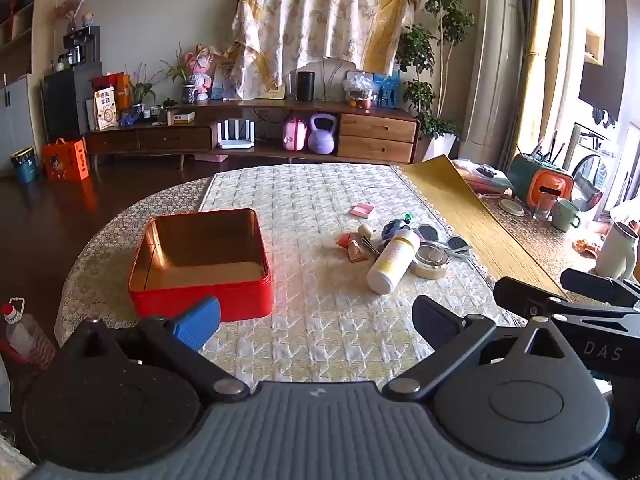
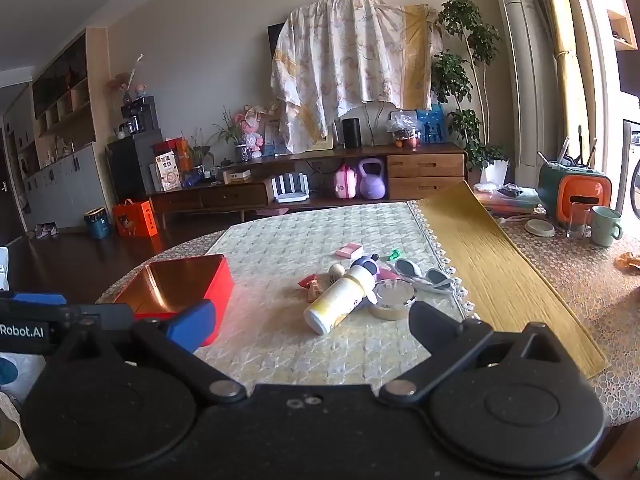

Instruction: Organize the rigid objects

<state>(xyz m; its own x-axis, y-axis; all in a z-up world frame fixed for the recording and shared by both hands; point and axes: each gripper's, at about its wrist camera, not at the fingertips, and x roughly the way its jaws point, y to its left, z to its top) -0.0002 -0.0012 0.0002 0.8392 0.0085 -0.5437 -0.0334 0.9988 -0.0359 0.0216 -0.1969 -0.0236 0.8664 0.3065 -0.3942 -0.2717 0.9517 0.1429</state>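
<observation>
We read "DAS" on the right gripper's arm at the 3 o'clock edge of the left wrist view, and "Robot.AI" on the left gripper's arm at 9 o'clock in the right wrist view. The printing on the bottle's yellow label is too small to read.

The left gripper (image 1: 316,320) has its fingers spread wide and holds nothing; one pad is ribbed blue (image 1: 198,322), the other dark. The right gripper (image 2: 304,326) is likewise spread and holds nothing.

The red tin (image 1: 202,264) is a square, rounded-corner metal box with a glossy copper-gold interior, open side up. In the left wrist view it sits at 10 o'clock of the frame centre on the quilted cloth (image 1: 320,344), which has a pale, stitched, woven-look surface.

The white bottle (image 1: 394,260) is a smooth cylinder lying on its side. Its long axis runs from 7 to 1 o'clock, flat base toward the camera, cap end pointing into the pile. Just beside it, touching at 3 o'clock, stands a round tin (image 1: 431,263) with a shiny lid. Behind lie sunglasses (image 1: 444,238), orange wrapped pieces (image 1: 354,248) and a purple toy (image 1: 394,229); a pink pad (image 1: 363,210) lies apart at 12 o'clock.

A yellow ribbed mat (image 1: 472,216) overlaps the cloth's lace edge.
</observation>
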